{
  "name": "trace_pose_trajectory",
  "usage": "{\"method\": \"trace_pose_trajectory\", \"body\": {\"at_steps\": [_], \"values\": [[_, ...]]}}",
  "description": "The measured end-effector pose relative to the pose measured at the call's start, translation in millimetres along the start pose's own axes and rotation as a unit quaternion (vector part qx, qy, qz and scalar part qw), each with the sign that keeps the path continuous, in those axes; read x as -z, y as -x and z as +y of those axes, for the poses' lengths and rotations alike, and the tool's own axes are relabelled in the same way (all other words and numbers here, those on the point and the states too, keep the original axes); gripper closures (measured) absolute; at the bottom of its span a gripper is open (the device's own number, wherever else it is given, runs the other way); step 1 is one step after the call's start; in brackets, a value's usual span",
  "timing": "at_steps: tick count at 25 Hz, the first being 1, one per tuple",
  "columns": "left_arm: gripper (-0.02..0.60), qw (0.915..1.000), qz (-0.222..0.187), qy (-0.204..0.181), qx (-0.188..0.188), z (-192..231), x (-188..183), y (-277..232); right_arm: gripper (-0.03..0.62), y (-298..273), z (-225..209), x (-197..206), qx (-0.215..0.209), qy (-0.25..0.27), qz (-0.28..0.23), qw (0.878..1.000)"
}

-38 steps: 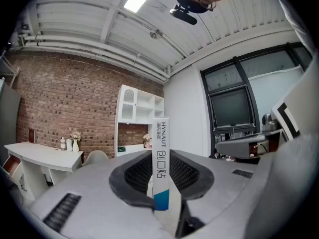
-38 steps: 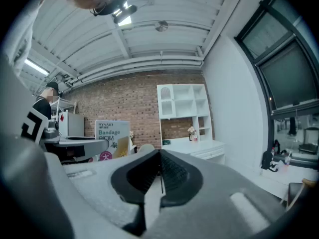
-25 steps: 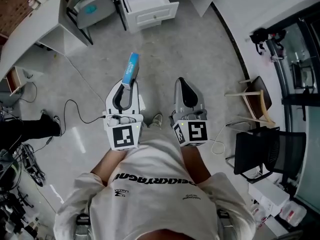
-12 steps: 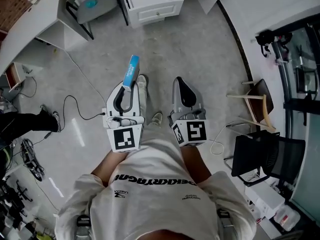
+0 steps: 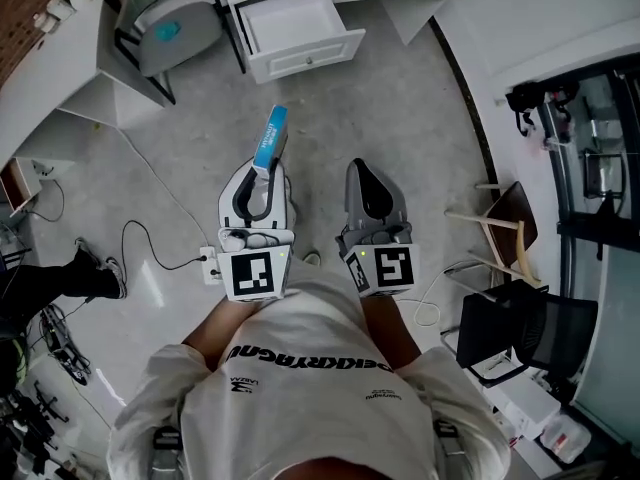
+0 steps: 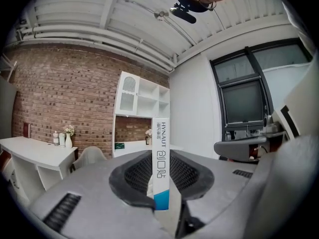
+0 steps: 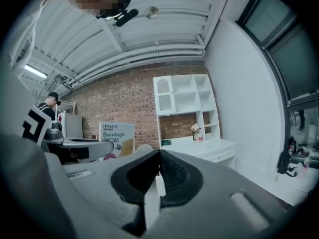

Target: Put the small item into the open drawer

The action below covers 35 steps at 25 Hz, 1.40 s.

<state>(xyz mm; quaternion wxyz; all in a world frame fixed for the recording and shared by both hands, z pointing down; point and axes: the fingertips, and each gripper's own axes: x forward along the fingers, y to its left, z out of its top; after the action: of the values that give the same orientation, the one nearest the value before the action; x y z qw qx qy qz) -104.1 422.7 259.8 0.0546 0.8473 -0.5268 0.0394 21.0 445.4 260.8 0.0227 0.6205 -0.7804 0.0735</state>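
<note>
A small white and blue bandage box point(image 5: 270, 139) sticks out forward from my left gripper point(image 5: 262, 173), which is shut on its lower end. In the left gripper view the box point(image 6: 161, 163) stands upright between the two dark pads. My right gripper point(image 5: 366, 183) is beside it, shut with nothing in it; its jaws meet in the right gripper view point(image 7: 158, 176). The open white drawer point(image 5: 296, 30) lies ahead at the top of the head view, its inside bare. The box also shows side-on at the left of the right gripper view point(image 7: 117, 139).
A white desk point(image 5: 55, 78) runs along the left, with a grey chair point(image 5: 170, 28) next to the drawer unit. A cable and plug point(image 5: 205, 261) lie on the floor at my left. A wooden chair point(image 5: 510, 213) and black chairs point(image 5: 525, 328) stand at the right.
I have walked toward the drawer: it and the grey chair have come lower into the head view. Both grippers keep their pose, the left one holding the box throughout.
</note>
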Motion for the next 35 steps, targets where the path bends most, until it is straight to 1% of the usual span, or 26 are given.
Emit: {"method": "trace_pose_trajectory", "body": {"at_steps": [5,11,14,19,26,31,35], "values": [[0.495,0.9999,-0.009,0.007,0.011,30,-26,-76,0.594,-73,-20,-23,0.014,0.002,0.001,1.0],[0.495,0.9995,0.004,0.001,0.032,65,-36,-145,0.594,-153,-32,-39,0.021,0.001,0.005,1.0],[0.495,0.9992,0.007,0.002,0.038,82,-39,-173,0.594,-183,-34,-46,0.027,0.004,0.007,1.0],[0.495,0.9982,0.014,0.006,0.057,102,-41,-212,0.594,-224,-38,-52,0.043,0.005,0.008,0.999],[0.495,0.9977,0.023,0.01,0.063,112,-38,-246,0.594,-257,-50,-54,0.047,0.008,0.019,0.999],[0.495,0.9983,0.026,0.005,0.051,120,-28,-271,0.594,-285,-59,-49,0.032,0.006,0.026,0.999],[0.495,0.9985,0.034,-0.003,0.043,123,-23,-301,0.594,-315,-75,-47,0.015,0.005,0.025,1.0]]}}
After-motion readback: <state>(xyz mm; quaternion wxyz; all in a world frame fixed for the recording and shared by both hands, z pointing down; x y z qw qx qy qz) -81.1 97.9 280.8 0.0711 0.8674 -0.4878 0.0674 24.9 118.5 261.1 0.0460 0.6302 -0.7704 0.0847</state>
